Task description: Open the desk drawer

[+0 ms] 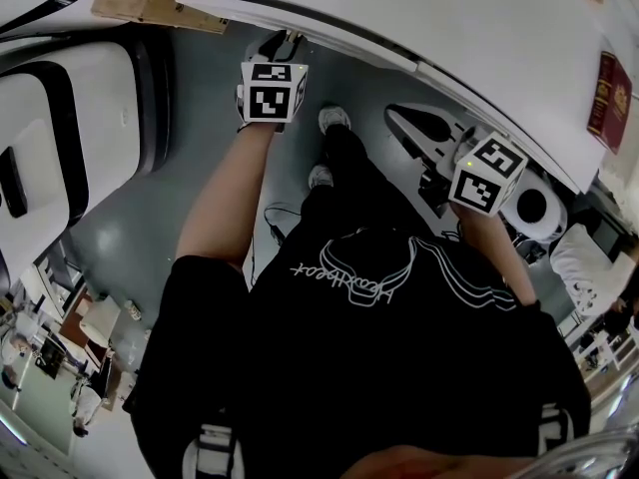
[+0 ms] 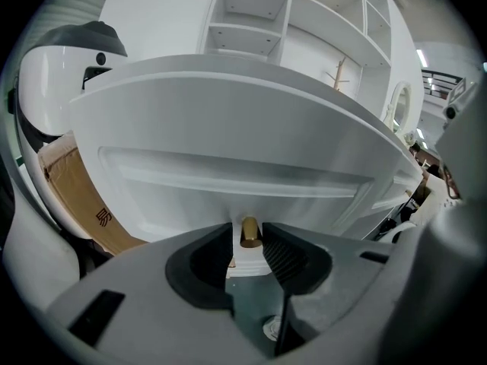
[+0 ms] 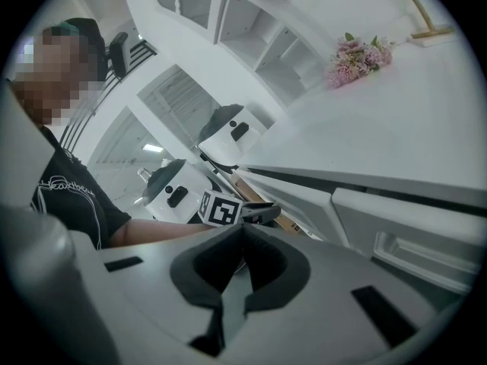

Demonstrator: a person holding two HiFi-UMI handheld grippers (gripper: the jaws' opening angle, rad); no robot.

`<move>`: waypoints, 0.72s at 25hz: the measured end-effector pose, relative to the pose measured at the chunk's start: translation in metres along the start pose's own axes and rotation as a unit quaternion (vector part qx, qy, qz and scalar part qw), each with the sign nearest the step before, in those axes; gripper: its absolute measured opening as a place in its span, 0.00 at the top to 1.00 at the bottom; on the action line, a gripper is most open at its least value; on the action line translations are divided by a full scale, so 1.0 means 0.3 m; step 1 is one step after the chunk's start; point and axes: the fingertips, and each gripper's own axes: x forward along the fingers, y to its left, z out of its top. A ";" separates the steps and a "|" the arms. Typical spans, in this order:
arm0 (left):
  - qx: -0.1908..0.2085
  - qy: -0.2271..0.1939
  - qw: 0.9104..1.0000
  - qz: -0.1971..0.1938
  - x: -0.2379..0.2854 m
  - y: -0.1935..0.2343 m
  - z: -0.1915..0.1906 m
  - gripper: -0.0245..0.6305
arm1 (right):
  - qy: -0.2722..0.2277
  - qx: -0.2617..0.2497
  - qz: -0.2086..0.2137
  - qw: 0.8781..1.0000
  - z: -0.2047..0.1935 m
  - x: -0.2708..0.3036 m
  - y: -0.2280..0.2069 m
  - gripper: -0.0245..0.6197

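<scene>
The white desk drawer front [image 2: 228, 166] fills the left gripper view, with a small brass knob [image 2: 249, 233] at its lower middle. My left gripper [image 2: 246, 234] is at the knob, which sits between the two dark pads; a thin gap shows on its left side, so the jaws are open around it. In the head view the left gripper [image 1: 283, 43] reaches under the white desk top [image 1: 449, 18]. My right gripper [image 3: 243, 228] hangs back to the right with its tips together and nothing in them. Its marker cube [image 1: 486, 173] shows in the head view.
A cardboard box [image 2: 80, 196] stands left of the drawer, beside a white rounded machine [image 1: 70, 128]. A red booklet [image 1: 609, 98] lies on the desk, with pink flowers [image 3: 354, 55] farther along. White shelves [image 2: 266, 14] rise behind it. The person's feet [image 1: 332, 118] stand on the grey floor.
</scene>
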 end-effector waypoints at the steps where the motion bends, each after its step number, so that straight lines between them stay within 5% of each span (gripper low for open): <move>1: 0.003 0.001 1.000 -0.001 0.002 -0.001 0.001 0.77 | 0.000 -0.001 0.001 1.000 -0.001 0.000 0.003 0.95; 18: 0.009 0.004 1.000 0.007 0.007 -0.004 -0.006 0.82 | -0.017 0.009 0.004 1.000 -0.012 0.007 0.041 0.95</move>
